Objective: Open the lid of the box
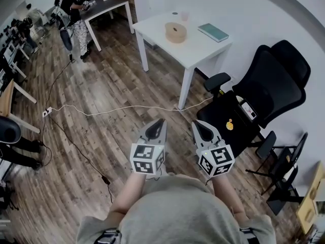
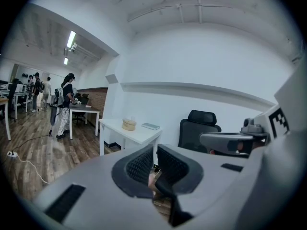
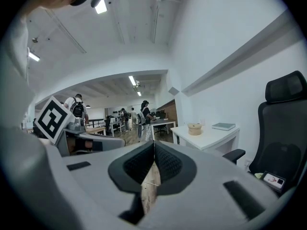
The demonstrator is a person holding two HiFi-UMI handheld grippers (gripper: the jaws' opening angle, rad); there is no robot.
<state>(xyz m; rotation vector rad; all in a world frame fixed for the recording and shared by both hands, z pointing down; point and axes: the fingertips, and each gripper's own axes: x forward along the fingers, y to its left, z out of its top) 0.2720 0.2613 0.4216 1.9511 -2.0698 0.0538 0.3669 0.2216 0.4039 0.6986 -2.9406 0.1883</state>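
The left gripper [image 1: 158, 123] and right gripper [image 1: 199, 125], at lower centre, had jaws together and empty. The round tan wooden box [image 1: 175, 32] sat at upper centre on a white table [image 1: 203, 47], well apart. This looked like the approach stage; next came closing in and parting the jaws.

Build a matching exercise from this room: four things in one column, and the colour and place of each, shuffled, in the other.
1. round box
2. book
3. office chair
4. cable

A. black, standing beside the table
B. teal, lying flat on the table
C. white, trailing across the wood floor
D. light wood colour, on the table

Pairs: 1-D, 2-B, 3-A, 4-C
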